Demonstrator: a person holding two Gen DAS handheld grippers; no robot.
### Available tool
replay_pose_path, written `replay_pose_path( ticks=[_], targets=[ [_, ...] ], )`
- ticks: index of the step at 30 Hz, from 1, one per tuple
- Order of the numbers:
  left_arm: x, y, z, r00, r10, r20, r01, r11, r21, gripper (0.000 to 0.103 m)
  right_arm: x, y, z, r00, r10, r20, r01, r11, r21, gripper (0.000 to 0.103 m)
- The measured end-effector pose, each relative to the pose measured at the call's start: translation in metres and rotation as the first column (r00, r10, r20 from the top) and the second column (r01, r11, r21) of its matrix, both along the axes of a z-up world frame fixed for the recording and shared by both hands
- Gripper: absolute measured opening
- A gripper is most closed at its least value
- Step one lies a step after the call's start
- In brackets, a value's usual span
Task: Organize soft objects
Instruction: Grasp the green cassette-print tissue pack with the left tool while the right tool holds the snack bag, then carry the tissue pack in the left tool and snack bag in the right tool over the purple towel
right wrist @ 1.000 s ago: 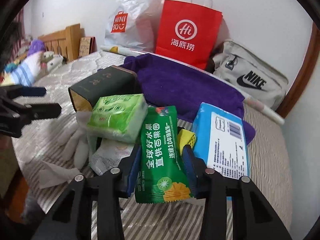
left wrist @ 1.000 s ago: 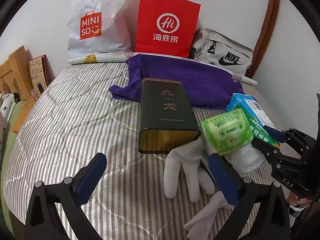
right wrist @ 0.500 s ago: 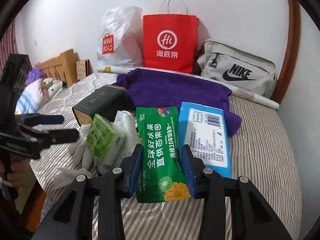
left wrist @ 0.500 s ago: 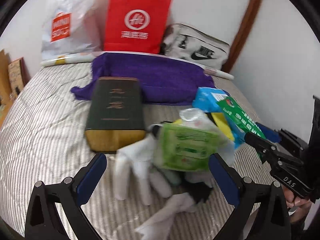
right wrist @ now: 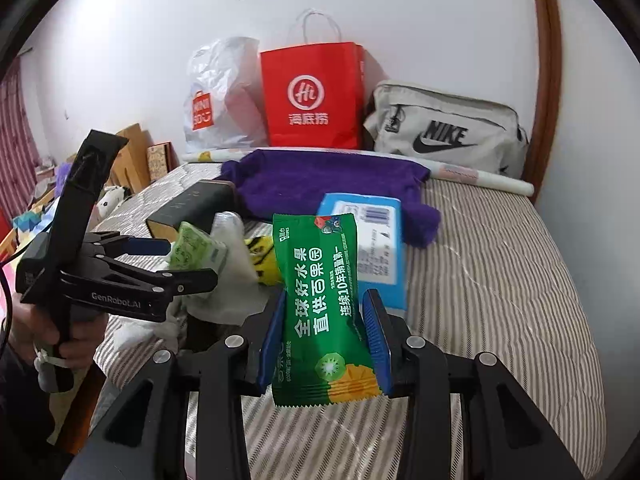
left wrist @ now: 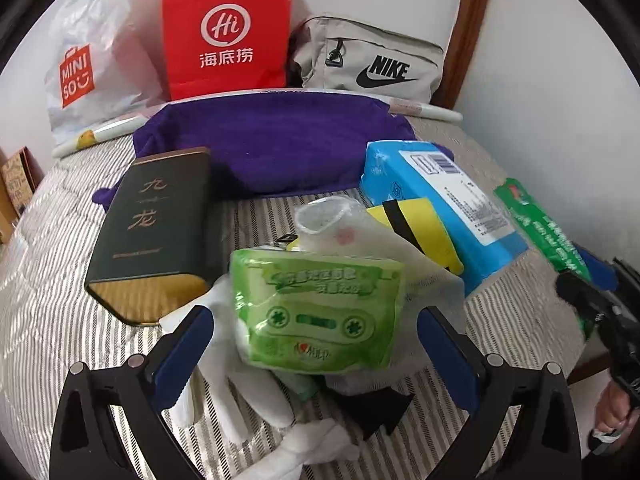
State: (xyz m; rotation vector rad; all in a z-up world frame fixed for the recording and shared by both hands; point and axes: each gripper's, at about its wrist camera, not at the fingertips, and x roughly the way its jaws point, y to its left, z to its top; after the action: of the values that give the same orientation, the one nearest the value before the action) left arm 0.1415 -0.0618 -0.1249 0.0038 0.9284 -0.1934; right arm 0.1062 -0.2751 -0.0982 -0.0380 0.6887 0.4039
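Hidden: white gloves (left wrist: 224, 396) partly covered by green tissue pack (left wrist: 320, 312).
Left gripper (left wrist: 316, 354): released, straddling pack.
Right gripper (right wrist: 324, 344): clenched on green snack packet (right wrist: 320, 300).

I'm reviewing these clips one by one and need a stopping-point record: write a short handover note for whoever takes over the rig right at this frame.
Right gripper: shut on the green snack packet, lifted clear of the bed.
Left gripper: open, holding nothing, jaws to either side of the green tissue pack, not touching it.
That pack sits on a pile of white gloves and a clear plastic bag. Beside it are a yellow pouch and the blue wipes pack; the purple towel lies behind, the dark tin alongside.
Done: snack packet picked up.
Left: place it, then sort the rest. No destination is evident.
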Motion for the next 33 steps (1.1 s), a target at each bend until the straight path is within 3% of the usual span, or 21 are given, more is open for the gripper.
replay_pose_path(
  ticks=[4, 7, 12, 20, 25, 33],
  targets=[
    [-0.003, -0.003, 0.003, 0.999, 0.018, 0.034, -0.019, 1.0, 0.016, 0.081, -0.009, -0.013, 0.0, 1.0, -0.018, 0.0, 0.018, 1.0, 0.014, 0.039],
    [-0.005, -0.002, 0.006, 0.999, 0.012, 0.045, -0.012, 1.0, 0.009, 0.074, -0.019, -0.022, -0.003, 1.0, -0.025, -0.008, 0.025, 1.0, 0.016, 0.039],
    [-0.013, 0.006, 0.014, 0.998, 0.015, 0.065, -0.014, 1.0, -0.026, 0.072, -0.033, -0.03, -0.013, 0.999, -0.024, -0.036, 0.025, 0.999, 0.022, 0.039],
    [-0.037, 0.04, 0.027, 0.993, 0.089, 0.082, -0.089, 0.996, 0.0, 0.072, -0.039, -0.023, -0.047, 0.993, -0.015, -0.118, 0.016, 1.0, 0.001, 0.039],
    [-0.045, 0.068, 0.012, 0.986, 0.161, 0.045, -0.163, 0.986, 0.047, 0.072, -0.036, -0.019, -0.063, 0.988, -0.023, -0.155, 0.02, 1.0, -0.02, 0.039],
    [-0.042, 0.091, -0.008, 0.983, 0.182, -0.009, -0.182, 0.983, 0.002, 0.072, -0.033, -0.012, -0.066, 0.983, -0.038, -0.182, 0.031, 0.999, -0.042, 0.039]
  ],
)
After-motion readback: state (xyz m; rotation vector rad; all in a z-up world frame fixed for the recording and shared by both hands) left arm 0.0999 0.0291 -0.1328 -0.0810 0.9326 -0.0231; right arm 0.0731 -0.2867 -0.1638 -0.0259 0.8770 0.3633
